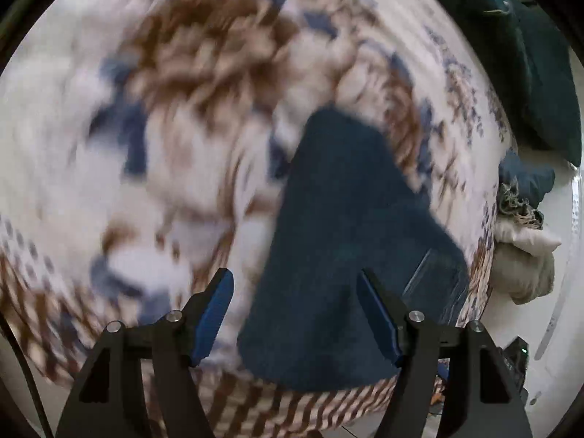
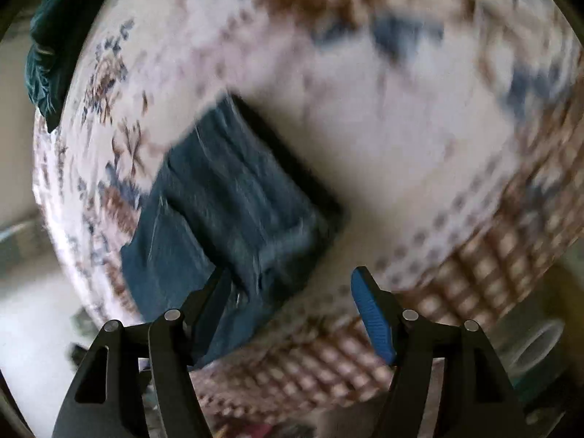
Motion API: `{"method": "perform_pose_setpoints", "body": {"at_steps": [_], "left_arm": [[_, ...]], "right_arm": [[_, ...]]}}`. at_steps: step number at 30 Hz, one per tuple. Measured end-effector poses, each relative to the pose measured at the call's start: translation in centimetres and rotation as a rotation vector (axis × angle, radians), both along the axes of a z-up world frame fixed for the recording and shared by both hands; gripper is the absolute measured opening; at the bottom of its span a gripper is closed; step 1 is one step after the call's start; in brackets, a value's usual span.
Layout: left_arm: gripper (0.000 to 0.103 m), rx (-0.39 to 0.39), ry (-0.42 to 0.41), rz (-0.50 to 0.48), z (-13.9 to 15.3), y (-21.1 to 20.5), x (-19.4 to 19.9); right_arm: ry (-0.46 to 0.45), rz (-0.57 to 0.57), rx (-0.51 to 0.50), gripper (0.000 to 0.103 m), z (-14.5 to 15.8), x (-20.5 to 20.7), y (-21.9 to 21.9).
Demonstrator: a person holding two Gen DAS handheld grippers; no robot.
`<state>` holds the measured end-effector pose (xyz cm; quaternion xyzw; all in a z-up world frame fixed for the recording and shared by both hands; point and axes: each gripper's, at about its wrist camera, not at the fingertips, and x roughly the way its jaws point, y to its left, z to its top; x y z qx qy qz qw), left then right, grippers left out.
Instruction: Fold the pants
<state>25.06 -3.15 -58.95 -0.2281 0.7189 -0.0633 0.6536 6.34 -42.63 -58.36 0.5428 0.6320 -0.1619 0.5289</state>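
Dark blue pants [image 1: 339, 248] lie folded on a patterned bedspread [image 1: 175, 116]. In the left wrist view my left gripper [image 1: 295, 314] is open and empty, above the near end of the pants. In the right wrist view the pants [image 2: 226, 219] lie as a folded stack to the left of centre. My right gripper [image 2: 292, 314] is open and empty, its left finger [image 2: 215, 310] over the pants' near corner. Both views are blurred by motion.
A dark teal blanket [image 1: 525, 58] lies at the bed's far right edge, with a beige and white bundle of cloth [image 1: 522, 255] below it. The teal blanket also shows at the upper left in the right wrist view [image 2: 54, 43]. The bed's near edge [image 2: 328, 357] is close.
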Motion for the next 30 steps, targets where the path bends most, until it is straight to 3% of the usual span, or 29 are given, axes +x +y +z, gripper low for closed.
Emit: {"method": "perform_pose_setpoints", "body": {"at_steps": [1, 3, 4, 5, 9, 14, 18, 20, 21, 23, 27, 29, 30], "left_arm": [[0.068, -0.024, 0.012, 0.015, -0.6, -0.1, -0.7], [0.067, -0.038, -0.001, 0.025, -1.3, 0.2, -2.1], [0.06, -0.036, -0.024, 0.004, -1.3, 0.2, -2.7], [0.059, -0.018, -0.028, -0.027, -0.9, 0.1, -3.3], [0.06, 0.035, -0.016, -0.128, -0.7, 0.5, -6.4], [0.061, -0.033, 0.004, -0.054, -0.2, 2.0, -6.5], [0.059, -0.05, -0.093, 0.003, 2.3, 2.6, -4.6], [0.059, -0.038, -0.126, -0.046, 2.8, 2.0, -3.4], [0.059, -0.042, -0.13, -0.069, 2.6, 1.7, -3.0], [0.059, -0.044, -0.123, -0.12, 1.8, 1.0, -2.5], [0.057, -0.138, -0.116, -0.183, -0.3, -0.4, -2.3], [0.042, -0.12, -0.138, -0.2, -0.4, -0.4, -2.9], [0.04, -0.128, -0.149, -0.198, -0.4, -0.2, -3.2]], "right_arm": [[-0.003, -0.017, 0.041, 0.07, -1.5, 0.2, 0.8], [0.017, -0.066, 0.062, 0.053, -3.4, 0.1, 1.4], [0.021, -0.08, 0.064, 0.039, -3.8, 0.0, 1.4], [0.04, -0.076, 0.051, 0.038, -4.0, -0.2, 1.5], [0.067, 0.02, -0.048, 0.038, -2.8, 0.3, 2.0], [0.075, 0.136, -0.093, 0.038, -1.1, 1.4, 3.1], [0.062, 0.283, -0.089, 0.042, 1.1, 3.7, 5.9], [0.04, 0.413, -0.078, 0.065, 2.6, 6.0, 8.6], [0.024, 0.455, -0.065, 0.069, 3.0, 7.0, 9.7], [-0.025, 0.583, -0.032, 0.07, 4.1, 10.2, 13.2], [-0.092, 0.795, -0.005, 0.07, 5.1, 17.8, 20.1], [-0.099, 0.896, 0.014, 0.07, 4.8, 21.0, 23.3], [-0.074, 0.933, 0.014, 0.07, 4.1, 22.2, 24.8]]}}
